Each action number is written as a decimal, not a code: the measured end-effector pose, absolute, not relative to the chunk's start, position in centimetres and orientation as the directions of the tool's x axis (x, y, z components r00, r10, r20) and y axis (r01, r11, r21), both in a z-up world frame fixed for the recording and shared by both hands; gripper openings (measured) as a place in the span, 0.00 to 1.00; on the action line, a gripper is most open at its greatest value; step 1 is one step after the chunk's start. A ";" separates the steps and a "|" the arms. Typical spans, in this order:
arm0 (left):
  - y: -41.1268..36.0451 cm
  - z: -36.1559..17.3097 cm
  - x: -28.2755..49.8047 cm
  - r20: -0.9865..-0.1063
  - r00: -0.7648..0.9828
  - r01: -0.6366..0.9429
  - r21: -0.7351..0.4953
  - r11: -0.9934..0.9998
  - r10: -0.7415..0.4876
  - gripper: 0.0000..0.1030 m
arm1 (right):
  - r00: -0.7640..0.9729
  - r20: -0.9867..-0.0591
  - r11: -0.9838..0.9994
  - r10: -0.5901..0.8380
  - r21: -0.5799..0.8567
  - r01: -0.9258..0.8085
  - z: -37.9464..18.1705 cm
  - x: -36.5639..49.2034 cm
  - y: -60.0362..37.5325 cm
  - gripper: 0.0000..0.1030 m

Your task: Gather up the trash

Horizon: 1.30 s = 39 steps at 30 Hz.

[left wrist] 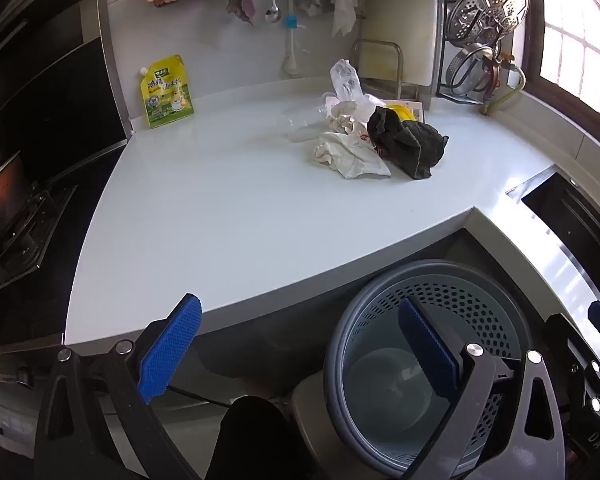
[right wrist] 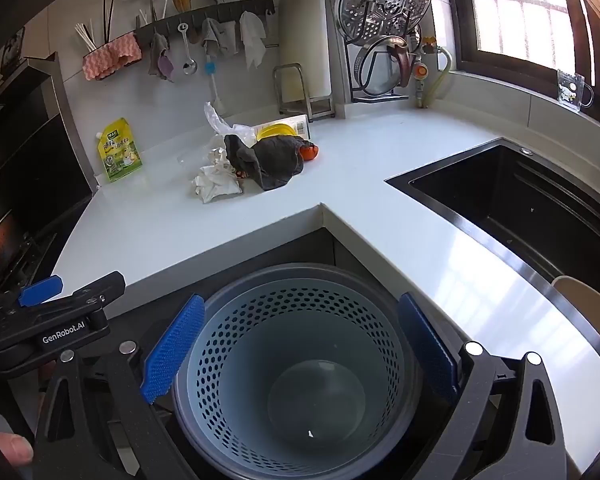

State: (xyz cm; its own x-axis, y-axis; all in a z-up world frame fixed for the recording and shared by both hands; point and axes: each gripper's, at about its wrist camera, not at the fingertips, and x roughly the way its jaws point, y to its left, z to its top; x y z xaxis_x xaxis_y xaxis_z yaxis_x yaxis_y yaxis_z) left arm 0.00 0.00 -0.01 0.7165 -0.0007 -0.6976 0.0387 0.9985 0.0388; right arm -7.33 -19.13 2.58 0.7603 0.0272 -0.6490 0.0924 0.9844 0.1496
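Looking past the wide, empty left gripper [left wrist: 300,344], the left wrist view shows the trash pile [left wrist: 364,136] on the counter [left wrist: 220,220] beyond the bin [left wrist: 428,364], while the right wrist view, its right gripper [right wrist: 300,344] equally wide and empty, adds the sink [right wrist: 520,200] right of that pile.

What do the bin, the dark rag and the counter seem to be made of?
Bin: likely plastic, matte blue-grey, evenly perforated walls. Dark rag: woven cloth, apparently; it lies crumpled in soft folds. Counter: smooth, pale, glossy surface reflecting window light, perhaps stone or composite.
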 end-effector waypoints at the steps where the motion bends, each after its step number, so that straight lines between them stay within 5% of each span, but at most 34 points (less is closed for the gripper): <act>1: 0.0 0.0 0.0 -0.702 0.712 0.039 0.040 0.998 0.000 0.94 | 0.760 -0.650 0.985 0.026 0.149 0.093 2.6 -7.3 -19.1 0.90; 39: -0.1 0.0 -0.3 -0.699 0.715 0.039 0.055 0.998 0.011 0.94 | 0.755 -0.654 0.985 0.031 0.149 0.089 2.3 -7.5 -19.0 0.90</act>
